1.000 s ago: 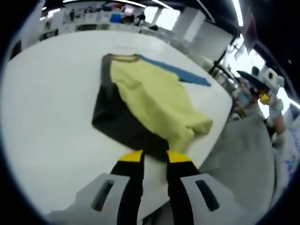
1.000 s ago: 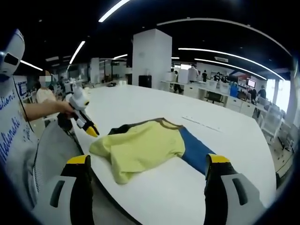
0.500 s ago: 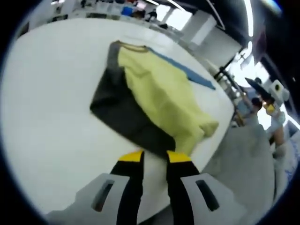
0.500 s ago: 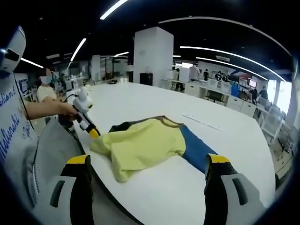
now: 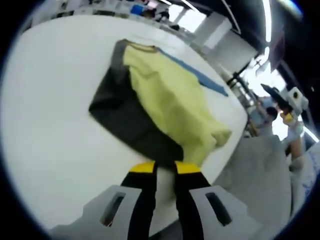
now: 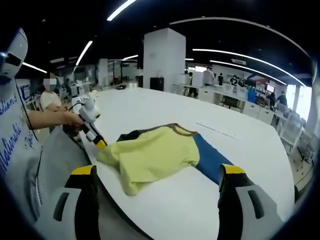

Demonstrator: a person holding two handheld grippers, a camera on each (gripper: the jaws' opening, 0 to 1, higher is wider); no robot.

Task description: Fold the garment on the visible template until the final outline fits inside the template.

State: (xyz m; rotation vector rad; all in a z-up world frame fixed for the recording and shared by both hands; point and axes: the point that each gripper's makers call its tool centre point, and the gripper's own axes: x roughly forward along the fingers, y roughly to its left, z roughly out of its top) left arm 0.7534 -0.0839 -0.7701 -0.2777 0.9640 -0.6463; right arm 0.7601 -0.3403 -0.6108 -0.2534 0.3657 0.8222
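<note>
The garment [image 6: 155,152] lies on the white table [image 6: 150,112], close to the table's near edge. It is a shirt with a yellow body, a dark grey sleeve and a blue sleeve, and it is partly folded, with the yellow part lying over the rest. In the right gripper view the blue sleeve [image 6: 210,160] goes out toward 4 o'clock and the collar is at 12 o'clock of the shirt.

In the left gripper view the shirt [image 5: 165,100] is in the middle, with the grey part [image 5: 120,112] at its 8 o'clock side. The left tool [image 5: 159,167] is just at the shirt's lower edge, at 6 o'clock of the view. Its two yellow tips stand very near to each other with only a thin gap; I cannot tell if cloth is between them.

The right tool [image 6: 159,172] has its two sides wide apart and holds nothing. The left tool also shows there at 9 o'clock, with its tip at the shirt's corner.
</note>
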